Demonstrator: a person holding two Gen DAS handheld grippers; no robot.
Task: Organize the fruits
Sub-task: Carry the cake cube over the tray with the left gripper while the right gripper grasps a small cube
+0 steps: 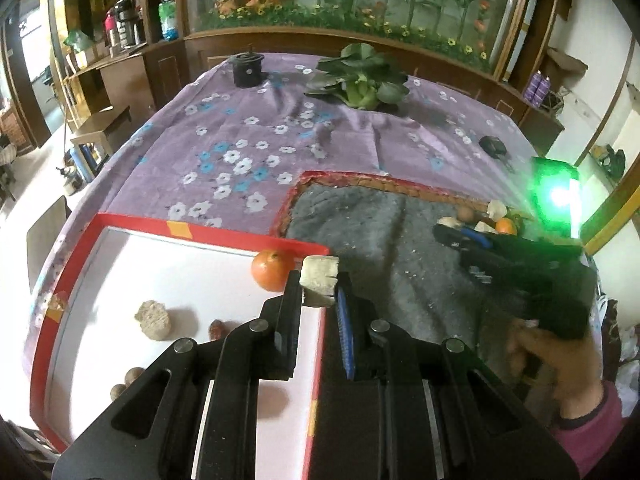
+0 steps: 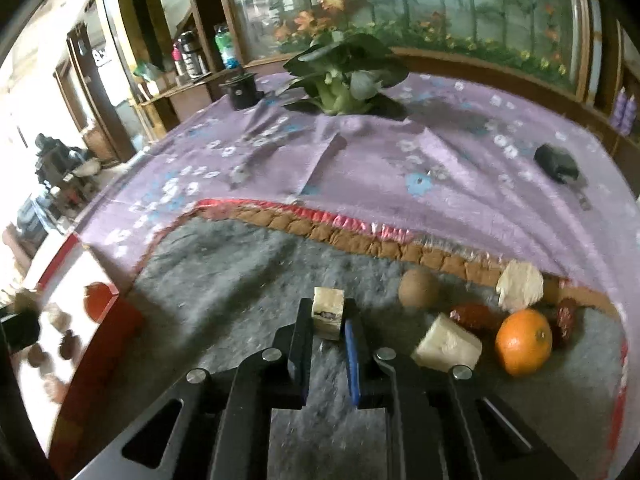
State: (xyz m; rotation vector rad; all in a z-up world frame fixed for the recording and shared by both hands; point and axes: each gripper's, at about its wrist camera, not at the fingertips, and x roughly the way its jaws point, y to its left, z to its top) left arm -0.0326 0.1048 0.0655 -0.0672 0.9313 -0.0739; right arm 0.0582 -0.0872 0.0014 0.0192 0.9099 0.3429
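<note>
My left gripper [image 1: 319,285] is shut on a pale fruit chunk [image 1: 320,278] and holds it over the right edge of the red-rimmed white tray [image 1: 200,232]. In the tray lie an orange [image 1: 272,269], a beige chunk [image 1: 154,319], a red date [image 1: 218,329] and two brown nuts [image 1: 127,382]. My right gripper [image 2: 329,322] is shut on another pale chunk [image 2: 328,312] above the grey mat [image 2: 240,272]. On the mat to its right lie an orange [image 2: 523,341], two pale chunks [image 2: 447,344], a brown round fruit [image 2: 418,288] and red dates [image 2: 476,316].
The table has a purple flowered cloth [image 1: 248,136]. A leafy green vegetable [image 1: 360,76] and a black cylinder [image 1: 248,69] sit at the far side, and a small black object [image 1: 493,145] at the right. The right gripper and hand show in the left wrist view [image 1: 520,272].
</note>
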